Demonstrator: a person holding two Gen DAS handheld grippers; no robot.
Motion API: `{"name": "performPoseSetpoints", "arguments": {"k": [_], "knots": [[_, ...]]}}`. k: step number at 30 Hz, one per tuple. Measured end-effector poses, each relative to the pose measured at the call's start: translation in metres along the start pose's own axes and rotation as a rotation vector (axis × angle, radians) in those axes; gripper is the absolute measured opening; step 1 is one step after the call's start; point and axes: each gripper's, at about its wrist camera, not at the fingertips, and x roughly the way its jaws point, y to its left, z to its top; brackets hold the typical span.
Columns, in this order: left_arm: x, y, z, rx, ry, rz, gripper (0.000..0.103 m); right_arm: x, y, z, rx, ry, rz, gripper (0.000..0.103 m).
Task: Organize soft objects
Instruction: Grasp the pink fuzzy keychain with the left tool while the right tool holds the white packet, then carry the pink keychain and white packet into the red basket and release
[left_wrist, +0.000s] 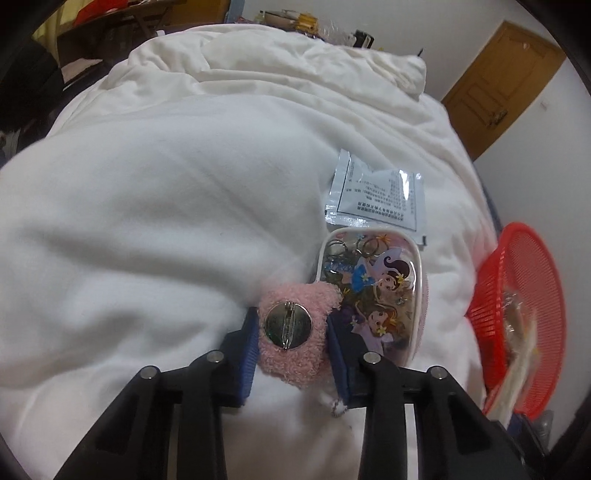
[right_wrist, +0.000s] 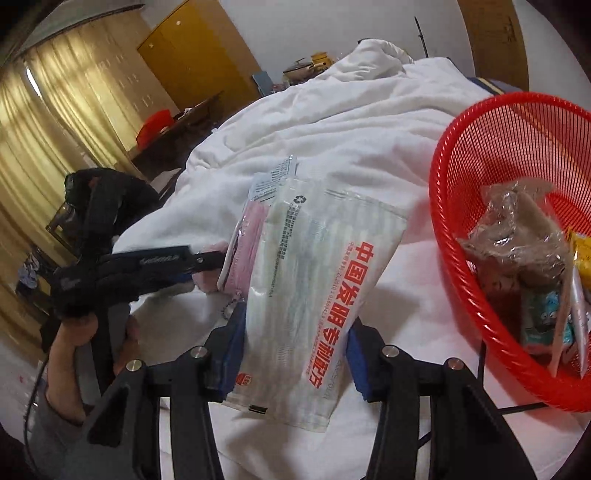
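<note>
My left gripper (left_wrist: 291, 339) is clamping the pink plush pin (left_wrist: 291, 332) on the white quilt (left_wrist: 166, 203); my right gripper (right_wrist: 293, 332) is clamping the packet (right_wrist: 314, 295) beside the red basket (right_wrist: 461, 295). 2 risks: plush squeezing free, packet sliding out.

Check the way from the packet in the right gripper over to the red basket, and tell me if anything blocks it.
Nothing visible blocks it. The right gripper holds the white packet above the white blanket, and only bare blanket lies between it and the red basket. The basket already holds some wrapped items, with room left.
</note>
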Motion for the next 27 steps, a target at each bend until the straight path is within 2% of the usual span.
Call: {"name": "performPoseSetpoints", "arguments": {"k": [6,11,15,19,23,27], "knots": [[-0.03,0.018,-0.005,-0.085,-0.078,-0.099,0.035,-0.008,0.004,0.002,-0.009,-0.034,0.007,0.048],[-0.052,0.003,-0.008,-0.055,-0.117,-0.156,0.035,-0.028,0.008,0.009,-0.022,-0.076,0.042,0.048],[-0.065,-0.026,-0.014,0.01,-0.113,-0.204,0.035,-0.044,0.008,0.019,-0.023,-0.072,0.069,0.048],[-0.076,-0.059,-0.02,0.075,-0.082,-0.242,0.035,-0.078,-0.001,0.04,-0.043,-0.066,0.073,0.048],[-0.087,-0.103,-0.022,0.134,-0.026,-0.285,0.035,-0.12,-0.027,0.05,-0.085,-0.087,-0.01,0.048],[-0.094,-0.156,-0.029,0.213,0.0,-0.305,0.035,-0.149,-0.08,0.05,-0.029,-0.096,-0.086,0.048]]}}
